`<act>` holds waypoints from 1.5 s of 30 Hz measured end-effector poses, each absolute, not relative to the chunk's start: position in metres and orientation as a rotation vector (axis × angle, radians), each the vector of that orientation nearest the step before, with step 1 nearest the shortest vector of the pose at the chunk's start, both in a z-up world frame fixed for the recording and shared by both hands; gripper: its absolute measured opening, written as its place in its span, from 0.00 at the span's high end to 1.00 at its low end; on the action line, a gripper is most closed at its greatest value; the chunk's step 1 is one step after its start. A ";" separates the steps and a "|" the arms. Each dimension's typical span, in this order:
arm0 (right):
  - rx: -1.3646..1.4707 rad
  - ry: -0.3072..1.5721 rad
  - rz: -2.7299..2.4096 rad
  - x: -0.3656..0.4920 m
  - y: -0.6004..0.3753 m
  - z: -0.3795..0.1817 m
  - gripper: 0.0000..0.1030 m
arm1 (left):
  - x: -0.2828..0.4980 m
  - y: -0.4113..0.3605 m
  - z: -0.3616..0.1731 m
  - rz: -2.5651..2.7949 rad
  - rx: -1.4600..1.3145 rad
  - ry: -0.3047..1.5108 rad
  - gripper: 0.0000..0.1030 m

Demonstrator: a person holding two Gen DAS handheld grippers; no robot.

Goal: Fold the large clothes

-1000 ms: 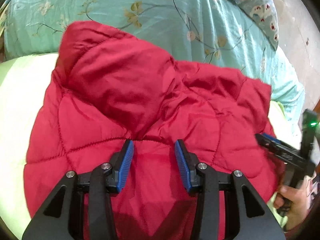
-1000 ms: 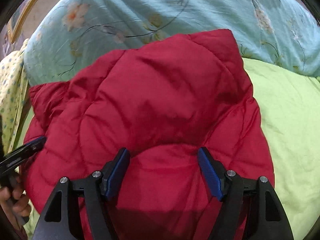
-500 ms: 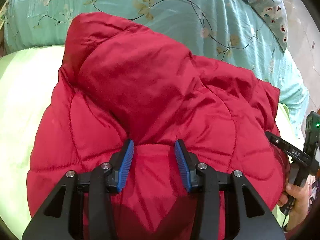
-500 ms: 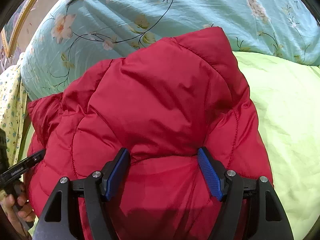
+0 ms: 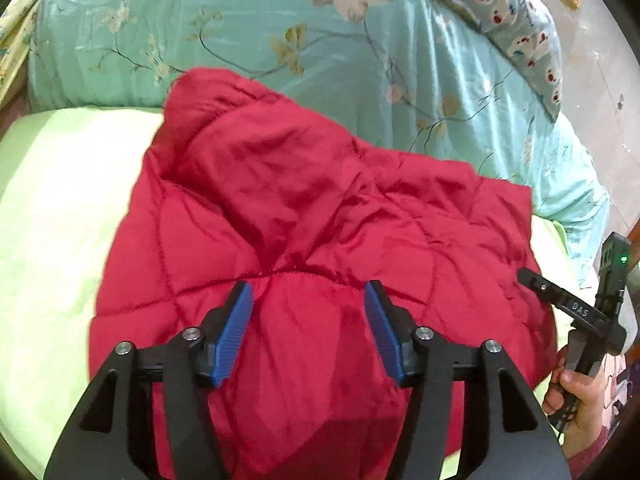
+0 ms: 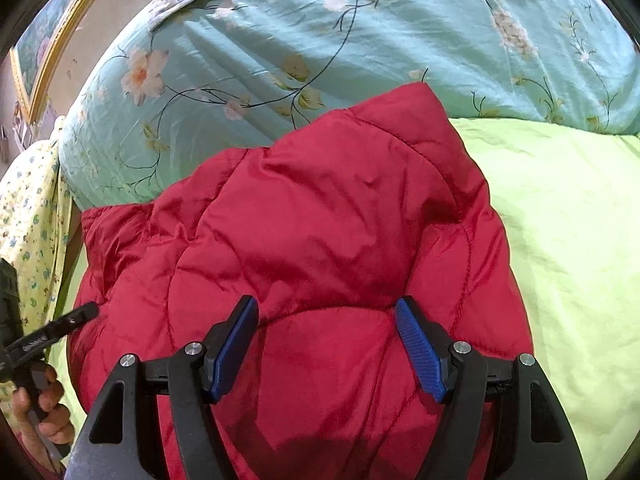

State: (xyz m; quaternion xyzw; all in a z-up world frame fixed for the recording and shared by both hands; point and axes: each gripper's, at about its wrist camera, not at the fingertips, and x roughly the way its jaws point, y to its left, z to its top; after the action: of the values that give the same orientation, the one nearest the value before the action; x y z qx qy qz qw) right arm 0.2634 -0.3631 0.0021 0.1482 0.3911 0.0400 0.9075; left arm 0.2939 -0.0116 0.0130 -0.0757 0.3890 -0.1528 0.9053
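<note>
- Surface: a bed with a light green sheet (image 5: 60, 208); a teal floral quilt (image 5: 280, 32) is bunched along its far side, with a patterned pillow (image 5: 516, 12) behind it.
- Task item: a red quilted jacket (image 5: 320, 240) lies folded into a thick bundle on the green sheet, its far edge against the quilt.
- Left gripper (image 5: 308, 328): the jaws have just been opening. The blue pads now stand apart over a puffed ridge of jacket fabric; the fabric sits between them but looks released, not pinched.
- Right gripper (image 6: 328, 344): jaws wide, straddling a broad padded fold near the bundle's near edge. Whether the pads press on that fold cannot be told from this view.
- Key relation: the bundle lies directly ahead of and below both grippers, its long axis running side to side across both views. Each gripper sits at its own end of the near edge, so neither is clearly nearer.
- View differences: the left wrist view shows the other tool and the person's right hand (image 5: 576, 400) at the bundle's right flank; the right wrist view shows a framed picture (image 6: 44, 40) on the wall and a yellow printed cloth (image 6: 28, 216) at the left.
</note>
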 end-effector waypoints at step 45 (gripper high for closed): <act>0.798 0.907 0.093 0.212 -0.463 -0.060 0.08 | 0.304 0.100 -0.051 -0.405 -0.646 0.932 0.17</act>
State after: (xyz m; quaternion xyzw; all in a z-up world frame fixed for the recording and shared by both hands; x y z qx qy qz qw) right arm 0.2116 -0.4632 -0.0603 0.3750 0.4262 0.0438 0.8221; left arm 0.3037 0.0999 -0.0507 -0.3037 0.4382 -0.1905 0.8243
